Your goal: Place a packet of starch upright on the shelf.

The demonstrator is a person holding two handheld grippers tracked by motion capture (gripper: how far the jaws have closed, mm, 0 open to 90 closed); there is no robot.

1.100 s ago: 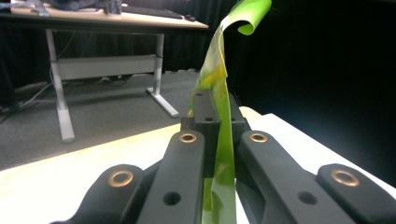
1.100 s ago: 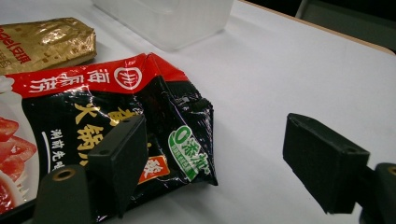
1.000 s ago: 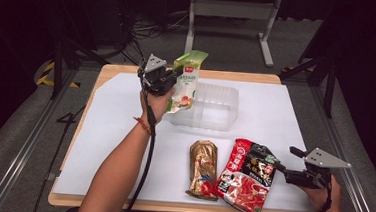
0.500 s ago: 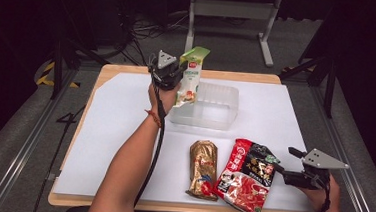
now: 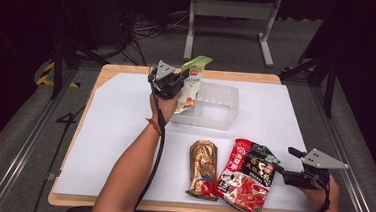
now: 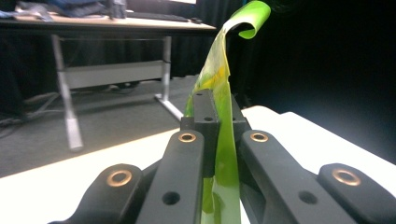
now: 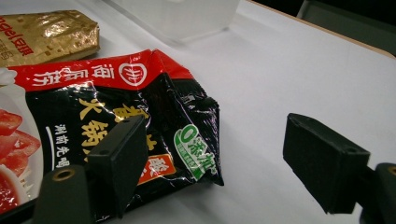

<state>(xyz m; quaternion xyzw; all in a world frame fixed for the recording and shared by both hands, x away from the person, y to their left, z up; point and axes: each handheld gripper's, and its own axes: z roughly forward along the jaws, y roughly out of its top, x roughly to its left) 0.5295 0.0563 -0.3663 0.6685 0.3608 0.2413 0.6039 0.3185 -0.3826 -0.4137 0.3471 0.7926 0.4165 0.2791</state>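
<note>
My left gripper is shut on a green and white snack packet, holding it raised at the left rim of a clear plastic tub. In the left gripper view the thin green packet stands pinched between the closed jaws of the left gripper. A black and red soup-base packet and a gold packet lie near the table's front edge. My right gripper stands open at the black and red packet's right corner, its fingers on either side of that corner.
White paper covers the wooden table. A metal stand and cables lie on the floor beyond the far edge. The left forearm crosses the table's left half.
The left gripper has carried the green packet slightly right and up, over the tub's left rim. The right gripper has stayed in place.
</note>
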